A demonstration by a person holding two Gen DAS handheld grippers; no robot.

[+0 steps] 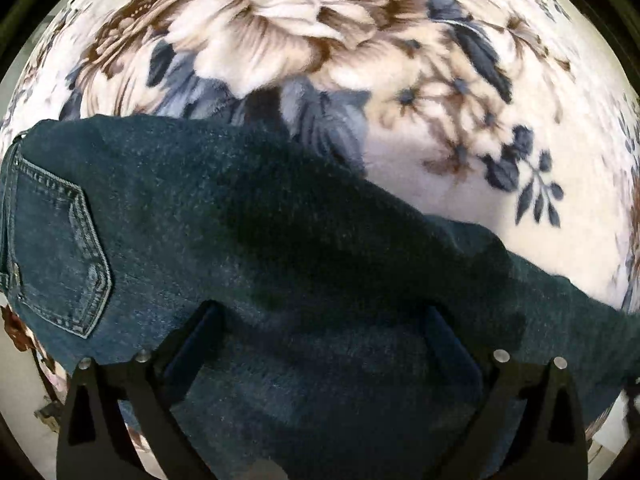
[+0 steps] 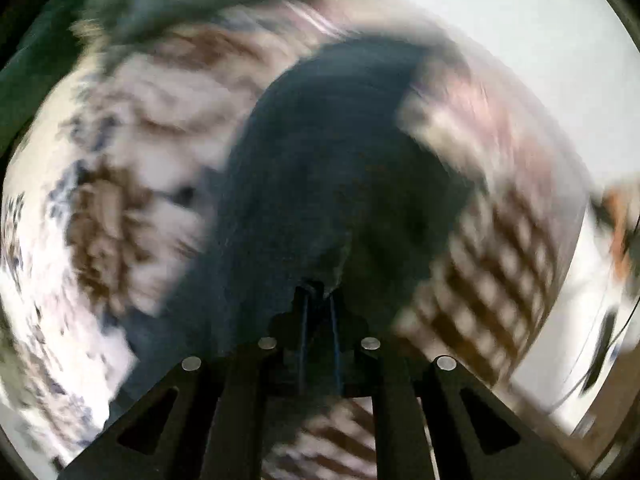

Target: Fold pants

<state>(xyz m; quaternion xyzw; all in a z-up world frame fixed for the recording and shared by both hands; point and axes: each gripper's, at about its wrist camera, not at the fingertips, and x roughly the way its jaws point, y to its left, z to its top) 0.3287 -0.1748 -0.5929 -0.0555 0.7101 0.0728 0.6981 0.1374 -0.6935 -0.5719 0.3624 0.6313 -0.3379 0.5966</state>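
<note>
The pants (image 1: 280, 240) are dark denim, lying spread over a plush floral blanket (image 1: 320, 40), with 1 back pocket (image 1: 60, 256) showing at the left of the left wrist view and a leg running off to the right. Denim like this likely handles as a fairly heavy, limp cloth: it drapes, holds a crease once pressed, and is not slippery against the fuzzy blanket, so dragging may bunch it. Good places to take hold would be a doubled edge, the waistband or a hem, where the thickness gives the pads something to bite.

The left gripper (image 1: 320, 336) hangs directly over the fabric with its jaws spread wide and nothing between them. The right gripper (image 2: 319, 304) has its jaws drawn nearly together; the view is badly blurred, though dark denim (image 2: 328, 152) sits at the tips and appears pinched there.

No containers are in view.
</note>
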